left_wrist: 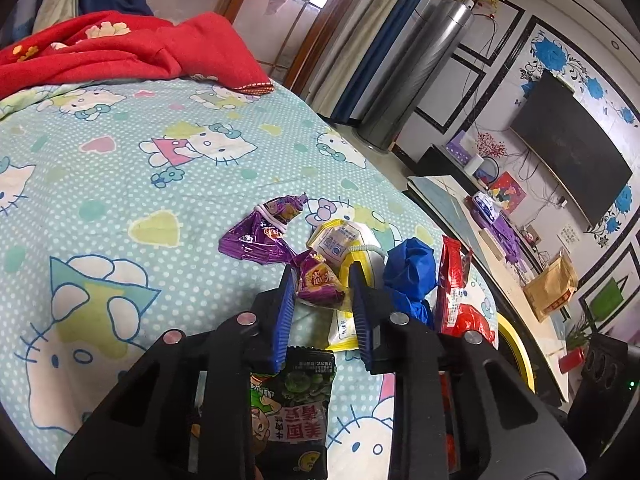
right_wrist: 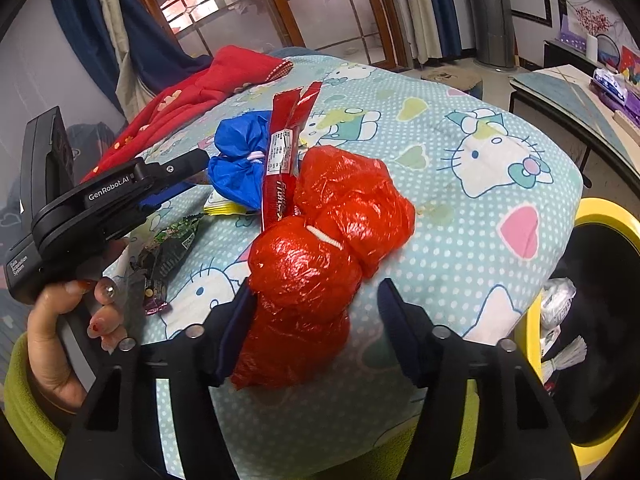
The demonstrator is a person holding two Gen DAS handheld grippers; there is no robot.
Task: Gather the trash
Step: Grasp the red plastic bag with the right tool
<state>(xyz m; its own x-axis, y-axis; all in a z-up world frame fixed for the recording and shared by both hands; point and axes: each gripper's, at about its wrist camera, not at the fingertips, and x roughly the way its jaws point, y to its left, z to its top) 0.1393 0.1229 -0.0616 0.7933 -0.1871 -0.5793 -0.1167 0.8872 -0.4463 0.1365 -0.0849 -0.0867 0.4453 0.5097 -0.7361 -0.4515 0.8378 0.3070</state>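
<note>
Trash lies on a Hello Kitty bedsheet [left_wrist: 120, 168]. My left gripper [left_wrist: 322, 280] is open, its blue pads on either side of a small purple snack packet [left_wrist: 318, 280]. Around it lie a purple wrapper [left_wrist: 260, 232], a yellow-white packet [left_wrist: 336, 240], a blue plastic bag [left_wrist: 410, 276], a red stick wrapper [left_wrist: 452, 276] and a green-black snack bag [left_wrist: 296, 408] under the gripper. My right gripper [right_wrist: 316, 300] is open around the near end of a crumpled red plastic bag [right_wrist: 328, 240]. The blue bag [right_wrist: 240, 160] and red stick wrapper [right_wrist: 284, 148] lie beyond it.
A yellow-rimmed bin [right_wrist: 600, 320] with some trash inside stands right of the bed. A red blanket [left_wrist: 120, 48] lies at the bed's far end. A low table [left_wrist: 460, 208] with clutter and a wall television [left_wrist: 568, 148] are at the right.
</note>
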